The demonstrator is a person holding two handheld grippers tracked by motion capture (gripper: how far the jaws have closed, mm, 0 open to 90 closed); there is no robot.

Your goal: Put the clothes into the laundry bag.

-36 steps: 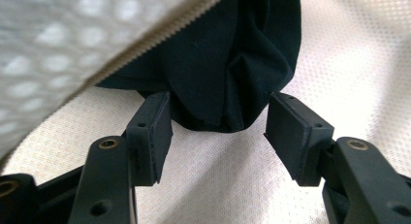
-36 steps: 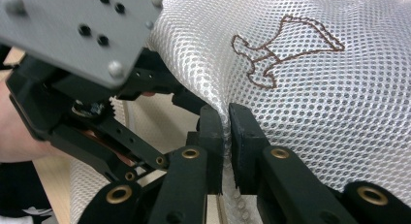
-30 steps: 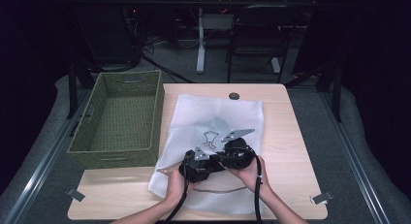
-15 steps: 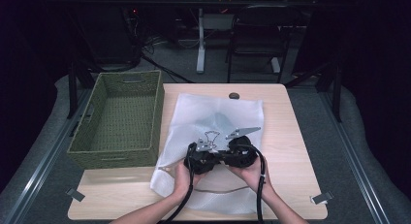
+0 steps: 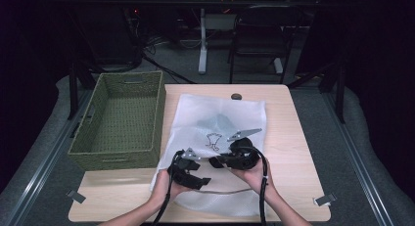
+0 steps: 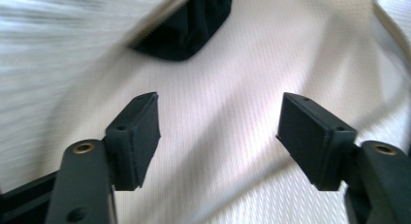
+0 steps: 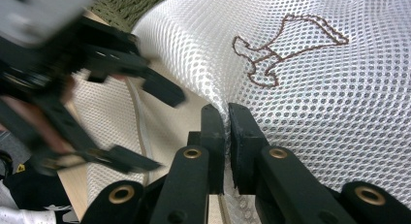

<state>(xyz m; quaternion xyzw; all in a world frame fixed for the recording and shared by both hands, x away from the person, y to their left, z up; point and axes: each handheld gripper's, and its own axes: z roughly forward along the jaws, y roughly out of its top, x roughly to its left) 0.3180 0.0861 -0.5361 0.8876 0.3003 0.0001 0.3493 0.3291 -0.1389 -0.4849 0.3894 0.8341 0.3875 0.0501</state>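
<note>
White mesh bag (image 5: 220,123), brown embroidery (image 7: 286,44)

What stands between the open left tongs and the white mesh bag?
Nothing visible. The left tongs are open directly over the mesh bag with bare fabric between the jaws. The right tongs are shut on a fold of the bag.

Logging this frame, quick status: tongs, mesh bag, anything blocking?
Right tongs shut on mesh bag edge. Left tongs open over the bag, holding nothing. Bag flat on table, basket beside it. No obstruction seen.
</note>
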